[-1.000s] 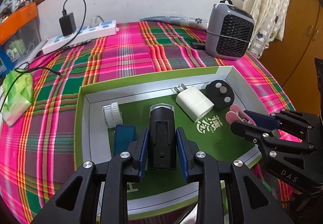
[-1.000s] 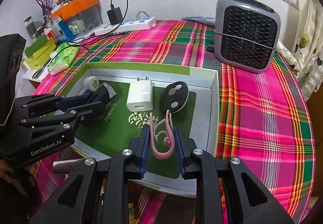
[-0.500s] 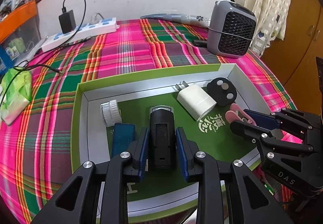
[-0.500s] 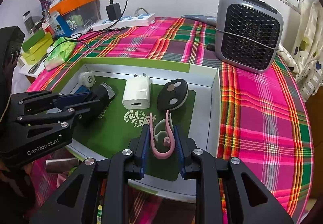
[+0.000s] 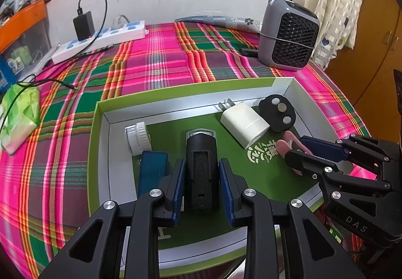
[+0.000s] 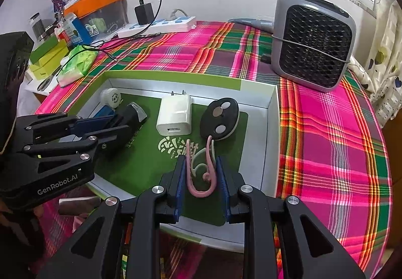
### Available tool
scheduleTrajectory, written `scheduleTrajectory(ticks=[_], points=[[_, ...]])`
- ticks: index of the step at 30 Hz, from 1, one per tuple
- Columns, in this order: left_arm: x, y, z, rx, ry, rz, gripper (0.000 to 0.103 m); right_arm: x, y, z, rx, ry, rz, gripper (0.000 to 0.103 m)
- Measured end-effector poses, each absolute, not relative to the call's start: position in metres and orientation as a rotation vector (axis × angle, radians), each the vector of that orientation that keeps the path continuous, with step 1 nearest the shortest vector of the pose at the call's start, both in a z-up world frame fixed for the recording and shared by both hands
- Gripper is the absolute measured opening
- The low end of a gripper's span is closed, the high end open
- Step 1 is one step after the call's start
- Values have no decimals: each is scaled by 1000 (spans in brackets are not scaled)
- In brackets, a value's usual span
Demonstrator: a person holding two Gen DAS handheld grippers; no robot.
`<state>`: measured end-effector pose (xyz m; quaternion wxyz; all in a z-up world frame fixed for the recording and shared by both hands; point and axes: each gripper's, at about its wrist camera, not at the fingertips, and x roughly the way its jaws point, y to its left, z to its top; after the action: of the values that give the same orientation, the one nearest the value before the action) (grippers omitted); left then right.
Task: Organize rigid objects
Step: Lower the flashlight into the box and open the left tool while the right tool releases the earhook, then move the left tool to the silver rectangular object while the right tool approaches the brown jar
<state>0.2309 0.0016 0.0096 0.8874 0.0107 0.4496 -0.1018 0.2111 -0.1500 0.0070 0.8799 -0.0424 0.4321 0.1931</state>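
Observation:
A shallow green-and-white box [image 5: 176, 90] [image 6: 272, 128] lies on the plaid table. My left gripper [image 5: 201, 162] [image 6: 125, 120] is shut on a black cylindrical device [image 5: 201, 151] [image 6: 133, 113] resting on the box's green floor. My right gripper [image 6: 201, 161] [image 5: 294, 149] is shut on a pink hook-shaped clip [image 6: 198, 193] [image 5: 284, 146] at the box's right side. Also in the box are a white plug charger [image 5: 245, 125] [image 6: 174, 115], a black oval fob [image 5: 277, 112] [image 6: 222, 118], a white round cap [image 5: 137, 137] [image 6: 110, 97] and a blue flat piece [image 5: 152, 171].
A grey fan heater [image 5: 289, 35] [image 6: 311, 40] stands behind the box to the right. A white power strip [image 5: 100, 39] with a black adapter lies at the back left. A green packet [image 5: 18, 115] and loose cable sit left of the box.

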Motion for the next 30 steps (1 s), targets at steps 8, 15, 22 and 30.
scheduleTrajectory(ticks=[8,15,22,30], points=[[227,3,12,21,926,-206,32,210,-151,8,-75,895,402,25],[217,7,18,9,906,-206,37,203,-153,11,-68,877,404,33],[199,13,27,-9,876,-197,38,187,-155,19,-53,855,405,34],[172,24,35,-28,846,-194,38,164,-158,28,-39,824,410,34]])
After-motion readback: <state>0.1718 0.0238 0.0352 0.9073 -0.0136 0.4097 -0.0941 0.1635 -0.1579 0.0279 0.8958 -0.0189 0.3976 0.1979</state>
